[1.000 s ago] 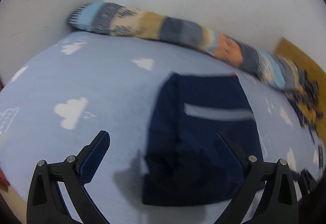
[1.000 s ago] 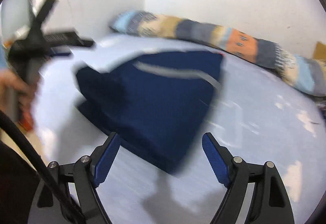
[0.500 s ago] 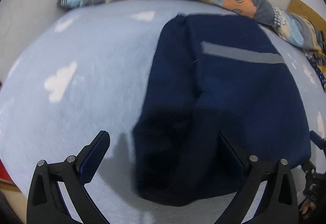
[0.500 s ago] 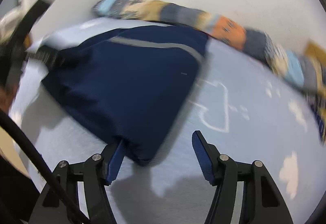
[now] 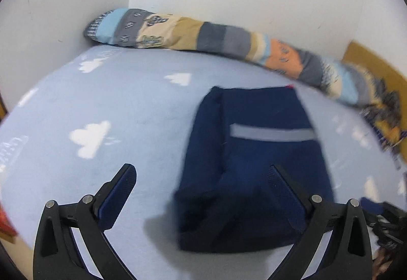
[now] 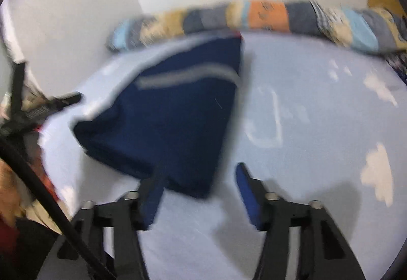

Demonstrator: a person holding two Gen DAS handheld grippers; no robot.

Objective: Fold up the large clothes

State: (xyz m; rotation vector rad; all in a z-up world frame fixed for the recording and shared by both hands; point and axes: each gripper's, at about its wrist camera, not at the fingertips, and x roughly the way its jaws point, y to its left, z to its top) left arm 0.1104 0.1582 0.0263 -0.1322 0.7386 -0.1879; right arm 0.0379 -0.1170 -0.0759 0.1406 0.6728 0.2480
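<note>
A folded navy garment [image 5: 254, 165] with a grey stripe lies flat on the light blue bed sheet [image 5: 101, 107]. My left gripper [image 5: 201, 170] hovers open over its near left edge, and the right finger [image 5: 282, 185] overlaps the cloth in the picture. In the right wrist view the garment [image 6: 173, 122] is blurred. Its near corner sits between the fingers of my right gripper [image 6: 198, 169], whose jaws are closing. The left pad [image 6: 152, 193] is at the cloth's edge, while the right pad [image 6: 246, 191] stands clear of it. The other gripper [image 6: 38, 107] shows as a blur at far left.
A long striped bolster [image 5: 203, 35] lies along the white wall behind the garment. A brown board [image 5: 374, 63] and a patterned cloth [image 5: 384, 114] sit at the far right. White cloud prints [image 6: 376, 173] dot the sheet. A black cable [image 6: 38, 193] crosses the right wrist view's lower left.
My right gripper's jaws have narrowed and it has slid to the garment's near corner, rolling as it went. The left gripper swung in close over the garment, then drew back.
</note>
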